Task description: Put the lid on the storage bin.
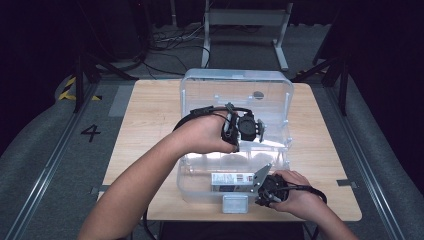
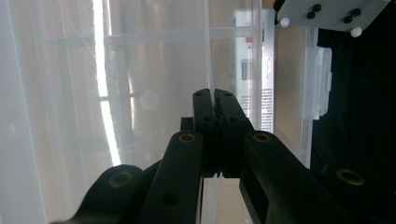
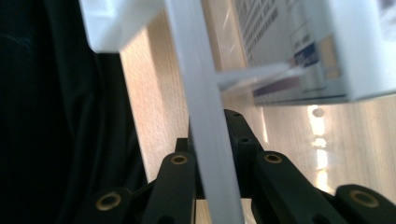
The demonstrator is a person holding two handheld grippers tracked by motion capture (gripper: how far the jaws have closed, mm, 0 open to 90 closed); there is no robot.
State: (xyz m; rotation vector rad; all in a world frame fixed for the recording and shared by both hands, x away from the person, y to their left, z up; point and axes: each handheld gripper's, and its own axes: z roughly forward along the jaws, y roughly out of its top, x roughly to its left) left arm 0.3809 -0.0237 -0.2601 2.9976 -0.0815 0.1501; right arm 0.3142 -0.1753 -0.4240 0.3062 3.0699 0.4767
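A clear plastic box (image 1: 186, 186) stands in the middle of the wooden table, its clear lid (image 1: 235, 82) raised over it. A white labelled carton (image 1: 231, 180) lies inside near the front wall and also appears in the left gripper view as carton (image 2: 254, 70). My left gripper (image 1: 247, 135) hangs over the box, jaws shut on the lid's thin clear edge (image 2: 208, 56). My right gripper (image 1: 261, 192) is at the box's front right, and the white front rim (image 3: 205, 116) runs between its jaws, which are shut on it.
A pale latch (image 1: 234, 203) hangs at the box's front centre. The table top (image 1: 145, 125) is bare wood left and right of the box. Beyond the far edge are grey floor, cables and a metal stand (image 1: 247, 20). The table's front edge is close under my right hand.
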